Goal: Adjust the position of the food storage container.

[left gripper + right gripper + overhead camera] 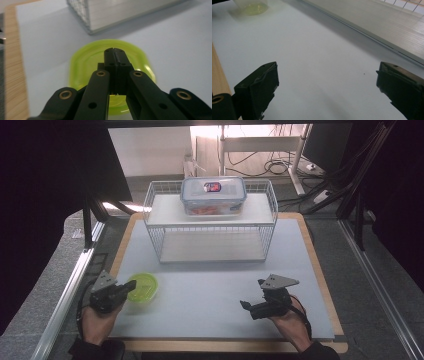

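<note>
Left gripper [131, 286]: my jaws pressed together, tips over the near rim of the lime-green lid [143, 286], holding nothing | Right gripper [251, 301]: jaws spread wide, empty, well apart from it across the mat | Lid lies flat at front left, round, no long axis; my left hand [97, 324] is nearer.

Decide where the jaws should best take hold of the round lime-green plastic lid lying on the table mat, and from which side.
Grip the round lime-green plastic lid at its thin rim, probably from above on the near-left edge, where the left gripper hovers. It lies flat and low on the grey table mat, so only the rim offers a hold; the shut jaws must open first.
</note>
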